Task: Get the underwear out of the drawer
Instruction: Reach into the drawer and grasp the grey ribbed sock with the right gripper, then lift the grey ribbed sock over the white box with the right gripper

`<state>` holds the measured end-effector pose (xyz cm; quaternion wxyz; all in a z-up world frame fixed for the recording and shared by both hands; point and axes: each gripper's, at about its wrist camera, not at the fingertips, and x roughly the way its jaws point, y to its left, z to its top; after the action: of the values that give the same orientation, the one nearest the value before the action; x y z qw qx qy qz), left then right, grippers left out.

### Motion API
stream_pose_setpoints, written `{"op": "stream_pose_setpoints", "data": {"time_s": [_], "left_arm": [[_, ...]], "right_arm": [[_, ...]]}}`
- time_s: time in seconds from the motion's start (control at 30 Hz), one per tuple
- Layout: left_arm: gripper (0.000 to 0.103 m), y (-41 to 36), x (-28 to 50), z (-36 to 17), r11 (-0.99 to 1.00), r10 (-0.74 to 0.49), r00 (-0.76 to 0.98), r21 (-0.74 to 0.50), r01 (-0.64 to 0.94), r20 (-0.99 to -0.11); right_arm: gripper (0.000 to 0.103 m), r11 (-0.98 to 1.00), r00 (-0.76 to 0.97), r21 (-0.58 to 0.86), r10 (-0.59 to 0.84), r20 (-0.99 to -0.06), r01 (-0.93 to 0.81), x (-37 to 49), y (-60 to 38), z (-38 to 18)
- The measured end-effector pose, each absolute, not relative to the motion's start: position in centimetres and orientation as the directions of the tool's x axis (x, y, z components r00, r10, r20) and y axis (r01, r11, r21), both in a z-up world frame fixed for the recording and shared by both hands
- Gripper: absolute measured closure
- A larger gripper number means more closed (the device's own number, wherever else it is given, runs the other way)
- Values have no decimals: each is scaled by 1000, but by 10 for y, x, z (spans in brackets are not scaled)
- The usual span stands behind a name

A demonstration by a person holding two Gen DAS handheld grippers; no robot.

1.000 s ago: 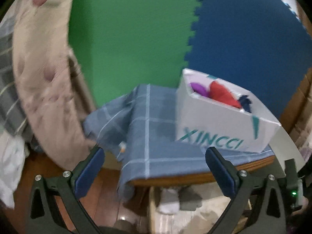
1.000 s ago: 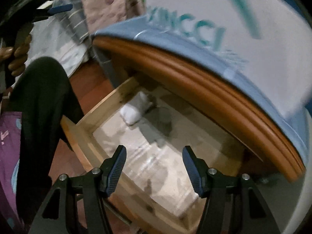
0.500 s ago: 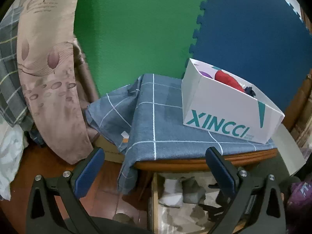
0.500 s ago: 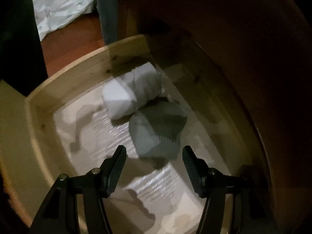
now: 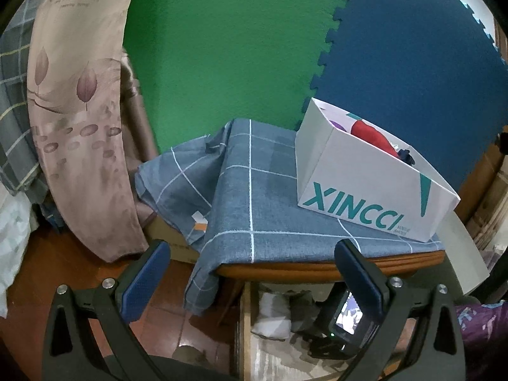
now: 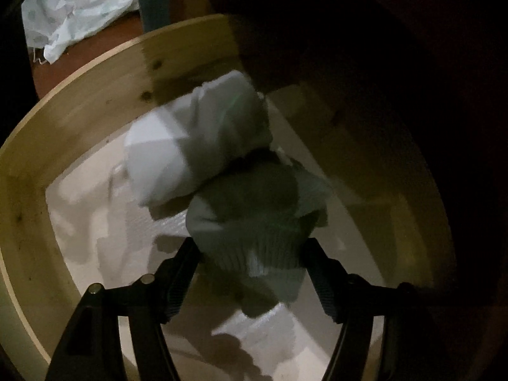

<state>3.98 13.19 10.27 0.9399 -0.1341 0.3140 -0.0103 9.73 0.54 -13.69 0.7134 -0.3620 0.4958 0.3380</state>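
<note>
The right gripper (image 6: 250,254) is coming down into the drawer (image 6: 95,101), its jaws just opening wider and now straddling the grey underwear roll (image 6: 254,219) beside the white roll (image 6: 190,139); closing is probably next. The left gripper (image 5: 250,276) is waiting open, empty

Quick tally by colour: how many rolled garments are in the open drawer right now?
White: 1, the white bundle
Grey: 1, the grey bundle, between the open right gripper fingers
Total: 2 in the drawer
</note>
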Motion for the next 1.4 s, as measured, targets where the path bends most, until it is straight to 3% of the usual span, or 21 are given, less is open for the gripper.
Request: {"op": "stream_pose_setpoints", "data": {"time_s": [0.17,0.23,0.3,0.4,0.63,0.9,1.1,1.4], "left_arm": [[1,133,40,102,961,-108,802,-268,-67,-587],[1,133,41,102,961,-108,802,-267,-67,-588],[1,133,41,101,962,-105,802,-265,-69,-588],[1,133,41,102,962,-103,802,-264,-70,-588],[1,132,42,101,963,-99,803,-259,-71,-588],[1,132,40,100,967,-90,798,-243,-73,-596],[1,130,42,100,970,-79,795,-229,-77,-602],[1,120,42,101,981,-56,791,-181,-70,-609]], "right_arm": [[34,501,260,-146,166,-951,-853,106,5,-139],[43,502,233,-113,183,-955,-857,106,3,-140],[66,508,208,-90,180,-961,-857,106,1,-139],[71,492,196,-99,149,-969,-865,100,-1,-134],[72,484,126,-43,139,-982,-874,77,-13,-98],[72,498,159,-21,237,-959,-867,50,-41,-25],[72,535,210,33,387,-898,-844,27,-72,58],[72,644,446,-1,529,-722,-765,43,-125,224]]}}
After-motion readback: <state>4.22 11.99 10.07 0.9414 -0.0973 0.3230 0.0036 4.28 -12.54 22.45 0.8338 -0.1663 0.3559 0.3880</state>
